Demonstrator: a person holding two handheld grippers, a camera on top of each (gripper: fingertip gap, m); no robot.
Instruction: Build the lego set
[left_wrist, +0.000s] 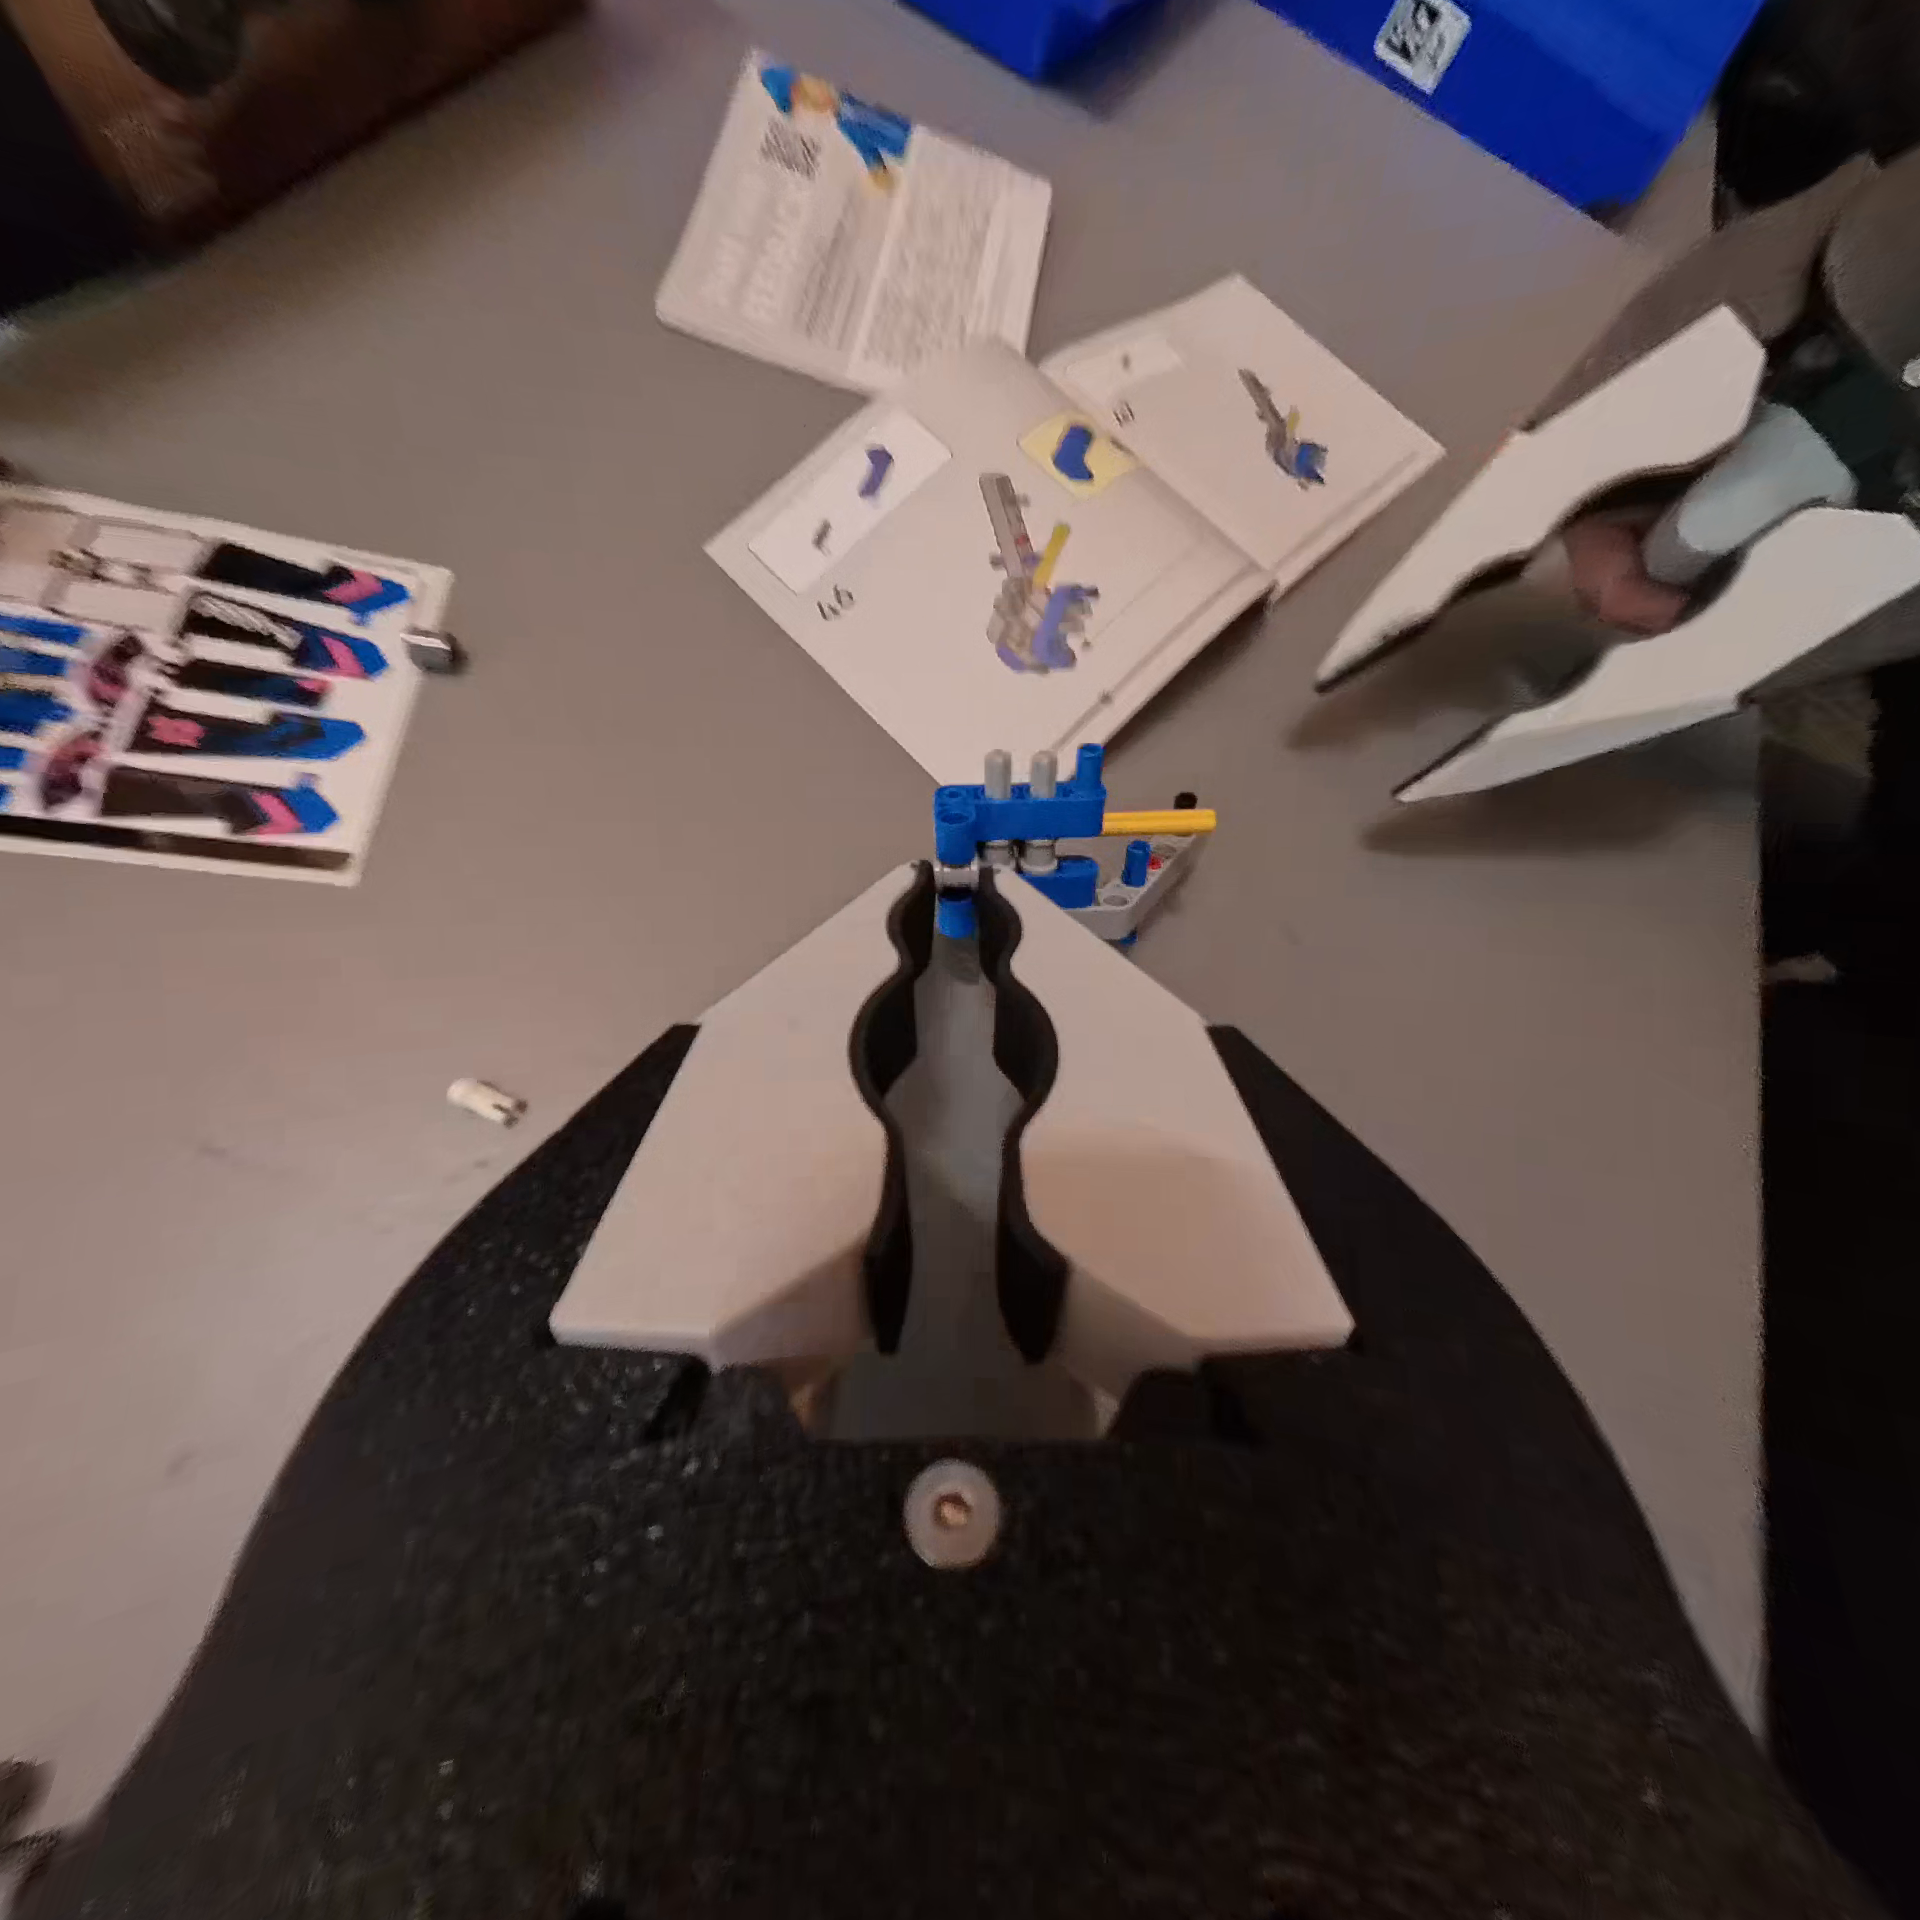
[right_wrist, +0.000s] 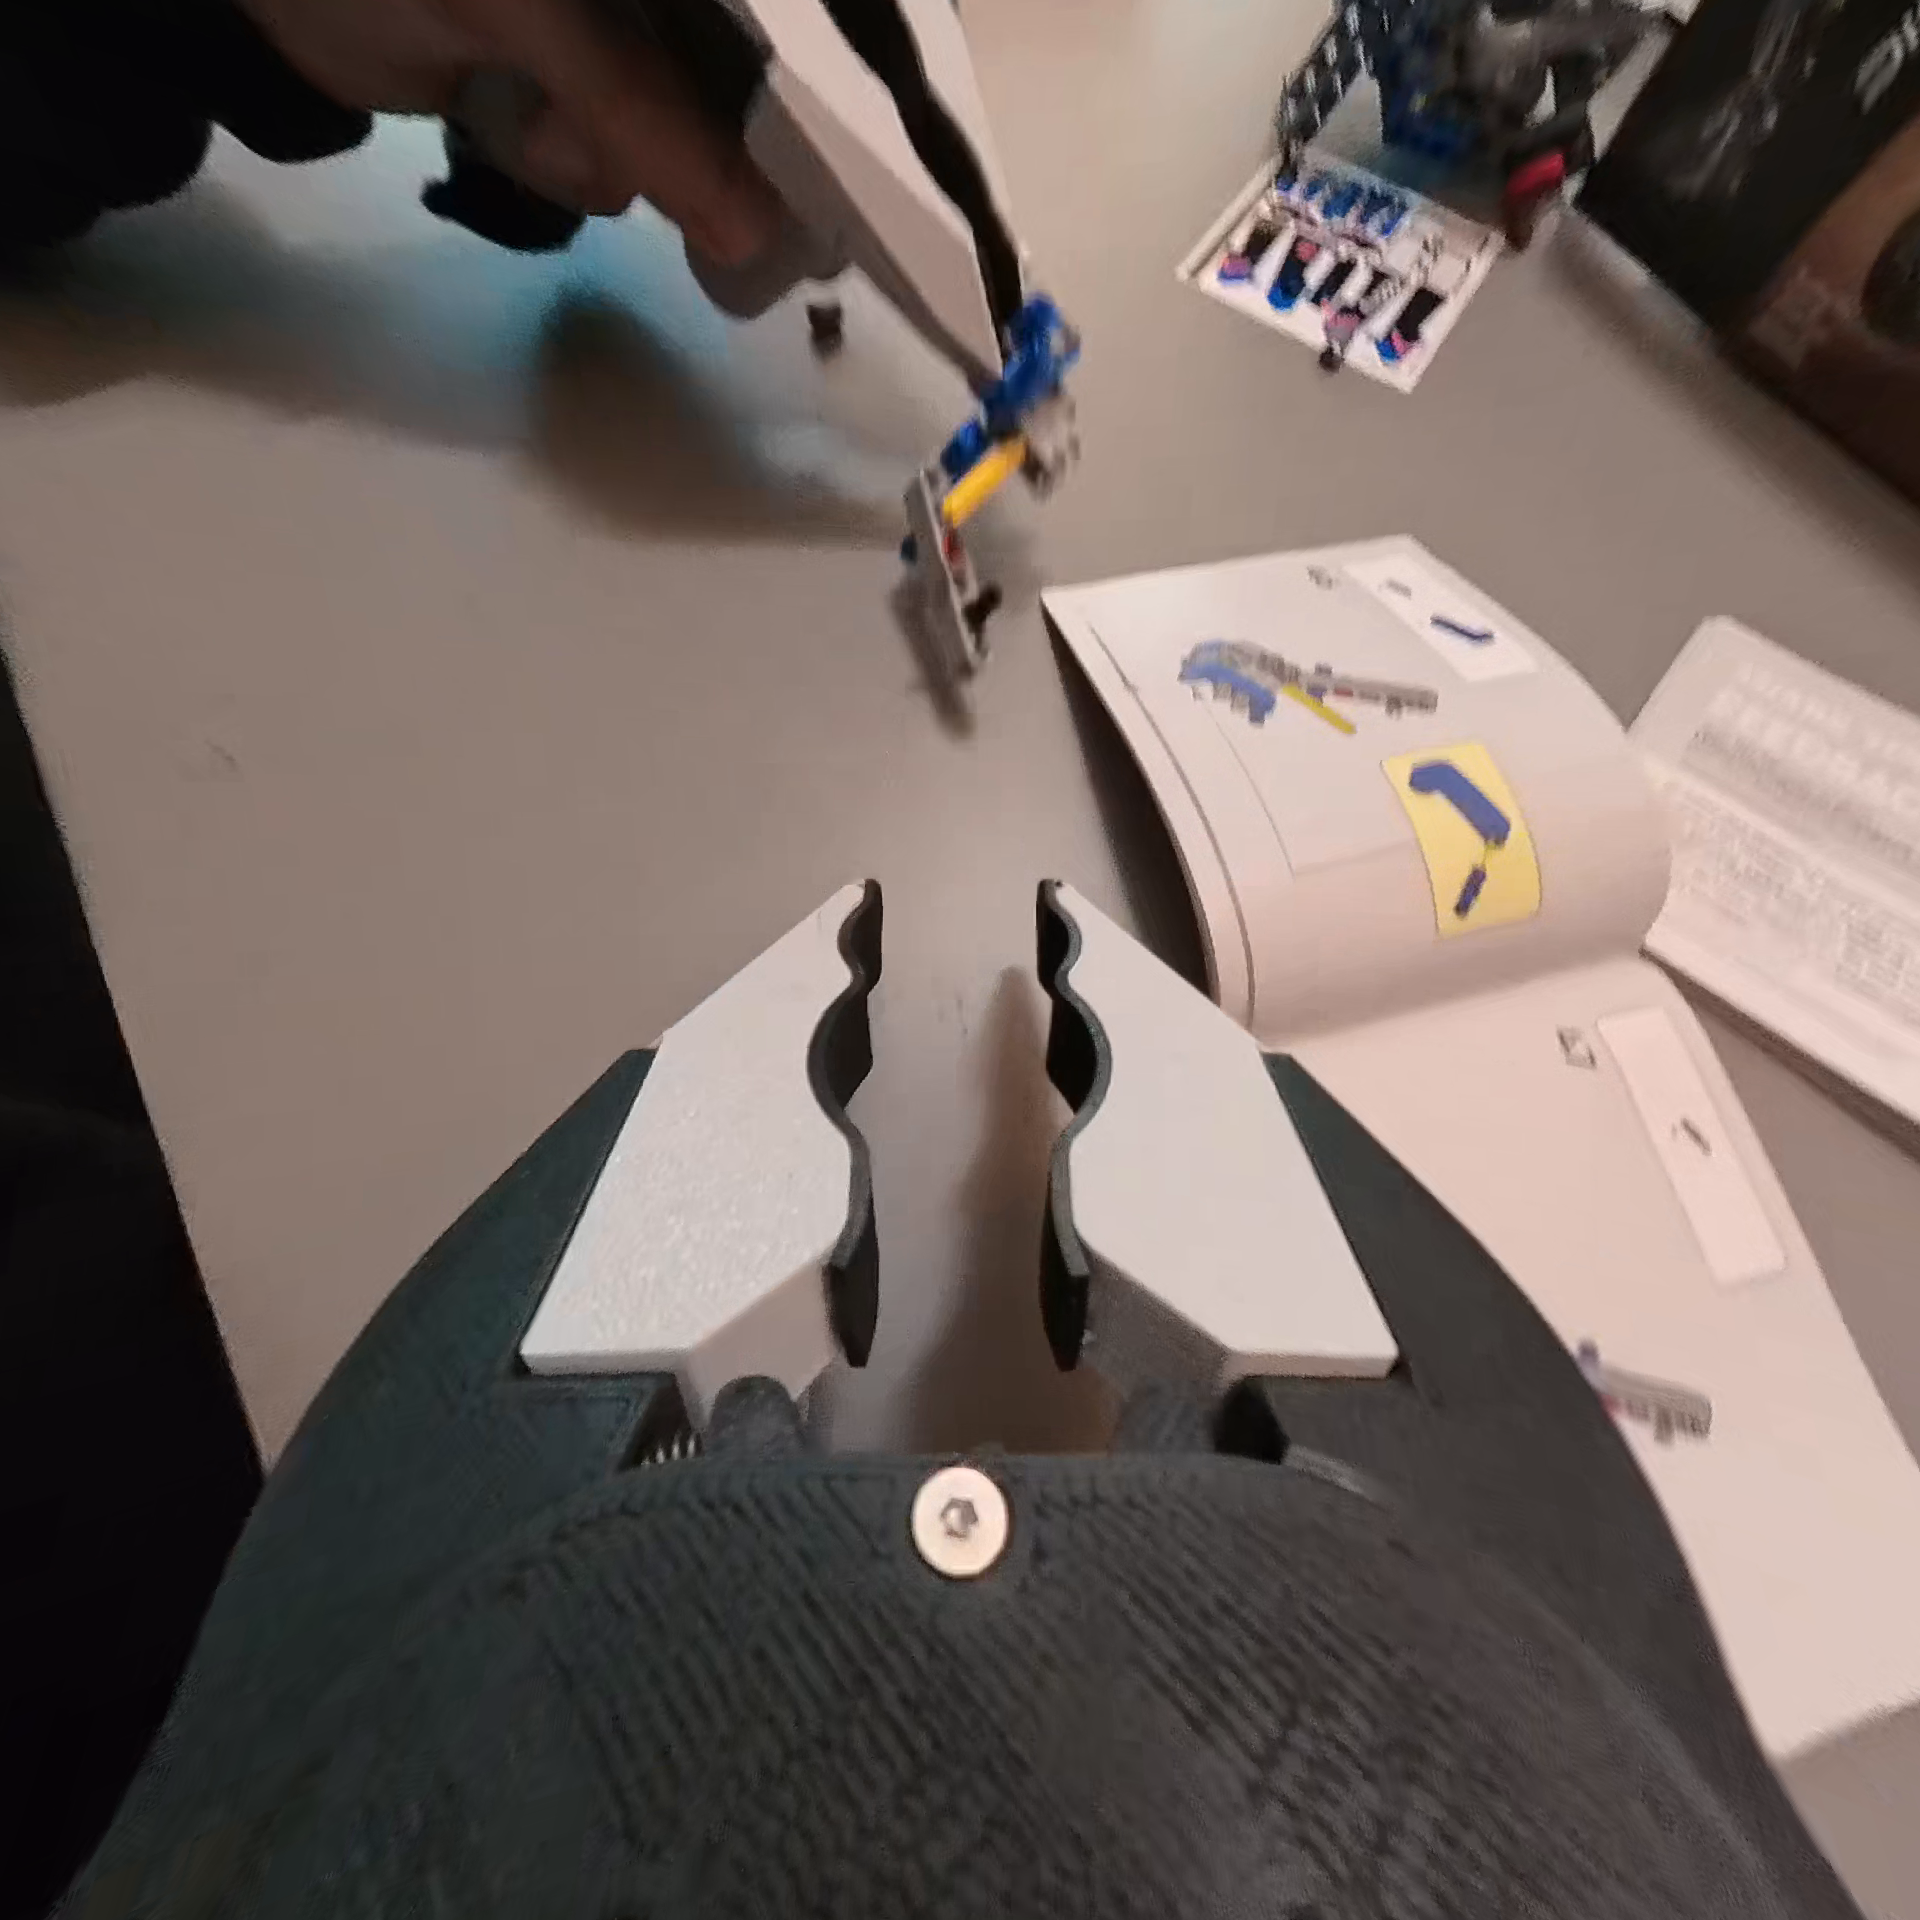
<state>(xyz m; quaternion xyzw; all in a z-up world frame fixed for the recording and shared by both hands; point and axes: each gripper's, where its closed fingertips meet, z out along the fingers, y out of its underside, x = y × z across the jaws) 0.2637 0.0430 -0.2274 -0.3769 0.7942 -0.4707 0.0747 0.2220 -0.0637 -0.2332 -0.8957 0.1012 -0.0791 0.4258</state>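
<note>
Two tongs are in my views, and they differ. My left gripper (left_wrist: 957, 883) has its white fingers pressed together on the blue end of a small blue, grey and yellow lego assembly (left_wrist: 1049, 831), pinching it at the tips. From the right wrist view the same lego assembly (right_wrist: 987, 468) hangs from those tips with its grey beam reaching down toward the grey tabletop (left_wrist: 520, 987); whether it touches I cannot tell through the blur. My right gripper (right_wrist: 958, 904) is spread, nothing between its black wavy pads, hovering near the assembly but apart from it.

Just beyond the assembly lies an open instruction booklet (left_wrist: 1070, 540) with pictures of blue parts and a step number I won't repeat. Behind it sits a folded white printed leaflet (left_wrist: 862, 229). A sticker sheet (left_wrist: 197, 686) of blue, black and pink shapes lies well to the left, a small grey piece (left_wrist: 431, 649) at its corner. A small white pin (left_wrist: 483, 1099) lies alone nearer me. A blue box (left_wrist: 1507, 73) with a square label stands at the far edge.
</note>
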